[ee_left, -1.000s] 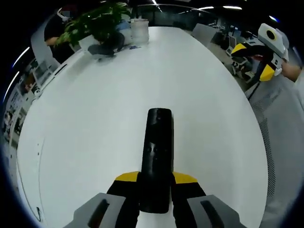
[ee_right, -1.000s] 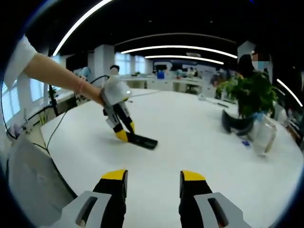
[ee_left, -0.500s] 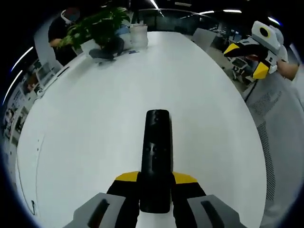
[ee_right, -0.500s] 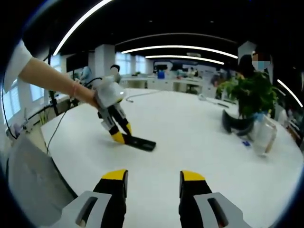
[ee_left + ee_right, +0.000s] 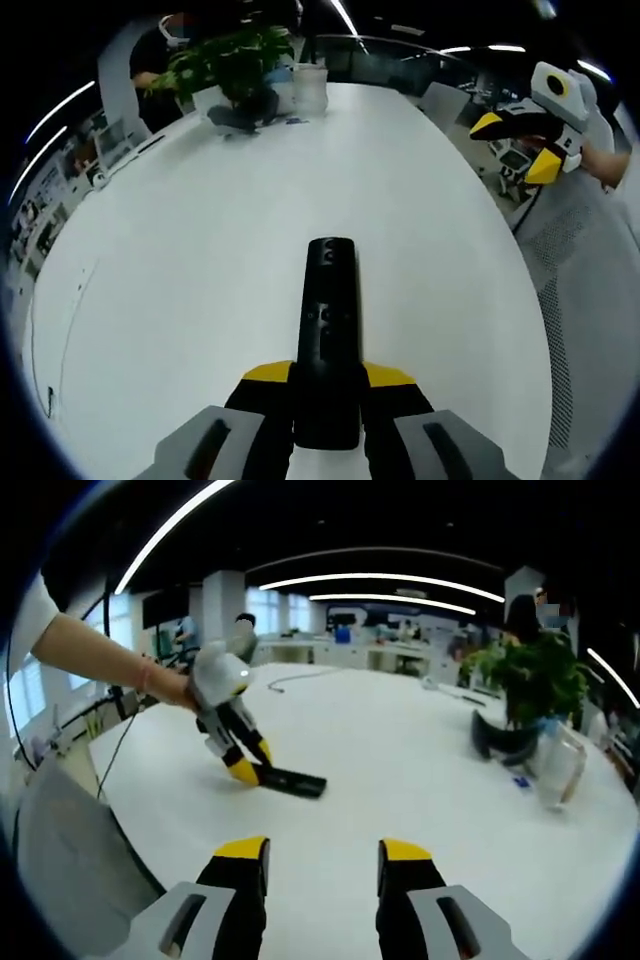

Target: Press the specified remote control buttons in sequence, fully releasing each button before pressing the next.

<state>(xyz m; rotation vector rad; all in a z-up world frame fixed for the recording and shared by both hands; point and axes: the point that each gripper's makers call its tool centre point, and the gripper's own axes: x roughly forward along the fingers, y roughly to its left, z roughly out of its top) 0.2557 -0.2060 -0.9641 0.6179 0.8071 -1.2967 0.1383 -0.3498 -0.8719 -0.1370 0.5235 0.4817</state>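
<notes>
- Remote point(image 5: 329, 330) lies flat on white table point(image 5: 180, 260), near end clamped in left gripper point(image 5: 328, 400).
- Right gripper point(image 5: 325, 865) hangs well apart, jaws parted, empty.
- Judged light, rigid, slick plastic; hold near end, buttons stay exposed.

Desk: a large white oval desk point(image 5: 400, 770) is seen in an open office.
Plant: a potted green plant point(image 5: 530, 695) is set at the desk's far end.
Ceiling: dark, with long curved light strips point(image 5: 380, 580) above the desk.
Windows: bright panes point(image 5: 270, 615) are seen beyond the desk.
</notes>
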